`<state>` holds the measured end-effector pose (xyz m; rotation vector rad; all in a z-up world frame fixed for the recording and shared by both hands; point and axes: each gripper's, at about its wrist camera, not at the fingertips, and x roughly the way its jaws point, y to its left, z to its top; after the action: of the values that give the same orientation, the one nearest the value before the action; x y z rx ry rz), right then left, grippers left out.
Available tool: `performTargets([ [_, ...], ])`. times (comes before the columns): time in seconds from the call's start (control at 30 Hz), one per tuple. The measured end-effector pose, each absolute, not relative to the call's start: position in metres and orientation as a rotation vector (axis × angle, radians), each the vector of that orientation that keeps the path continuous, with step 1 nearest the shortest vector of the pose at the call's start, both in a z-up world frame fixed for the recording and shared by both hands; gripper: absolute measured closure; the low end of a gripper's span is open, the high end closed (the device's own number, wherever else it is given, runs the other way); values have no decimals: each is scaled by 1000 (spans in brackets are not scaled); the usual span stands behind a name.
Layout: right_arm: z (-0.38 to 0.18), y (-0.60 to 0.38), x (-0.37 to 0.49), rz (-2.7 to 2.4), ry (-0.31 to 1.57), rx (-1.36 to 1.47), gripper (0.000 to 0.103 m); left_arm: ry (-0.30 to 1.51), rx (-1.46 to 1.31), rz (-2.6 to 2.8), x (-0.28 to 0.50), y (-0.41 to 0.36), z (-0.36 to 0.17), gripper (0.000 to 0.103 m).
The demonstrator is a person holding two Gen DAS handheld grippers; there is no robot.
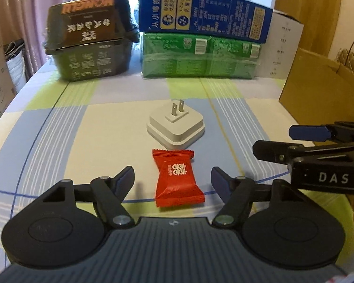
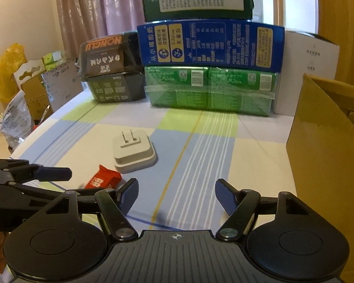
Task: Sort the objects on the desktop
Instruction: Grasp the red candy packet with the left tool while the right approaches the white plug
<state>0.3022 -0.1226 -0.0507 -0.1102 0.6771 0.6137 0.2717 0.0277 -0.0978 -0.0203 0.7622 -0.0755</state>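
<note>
Nothing looks sorted yet: your left gripper (image 1: 172, 179), jaws wide, frames the red foil candy packet (image 1: 178, 176) mid-tablecloth; the white square plug adapter (image 1: 175, 127) lies just beyond; your right gripper (image 2: 177, 195) gapes empty.

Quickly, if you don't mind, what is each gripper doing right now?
Left gripper: open, empty, red candy packet lying between its fingers.
Right gripper: open, holding nothing.

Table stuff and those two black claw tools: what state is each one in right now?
Left gripper: open, empty, fingers either side of the candy.
Right gripper: open, empty, over bare cloth.
Red candy: wrapped, lying flat, untouched.
White plug adapter: lying on its face, prongs up.
Cardboard box: stands at the right; inside hidden.
Stacked boxes: closed, piled at the back.
</note>
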Motion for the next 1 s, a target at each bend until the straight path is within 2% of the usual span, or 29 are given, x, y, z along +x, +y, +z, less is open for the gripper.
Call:
performTargets([
  [0.17, -52, -122, 307, 614, 680, -103, 33, 788, -7, -89, 282, 26, -108, 54],
  [0.27, -53, -120, 308, 618, 681, -103, 33, 791, 8, -96, 285, 25, -112, 61],
  [0.4, -55, -118, 309, 619, 688, -105, 33, 793, 23, -104, 284, 25, -115, 65],
  [0.53, -57, -115, 309, 625, 688, -110, 33, 796, 5, -101, 283, 31, -113, 78],
  [1.0, -70, -76, 316, 743, 618, -182, 34, 775, -37, 40, 284, 86, -105, 80],
])
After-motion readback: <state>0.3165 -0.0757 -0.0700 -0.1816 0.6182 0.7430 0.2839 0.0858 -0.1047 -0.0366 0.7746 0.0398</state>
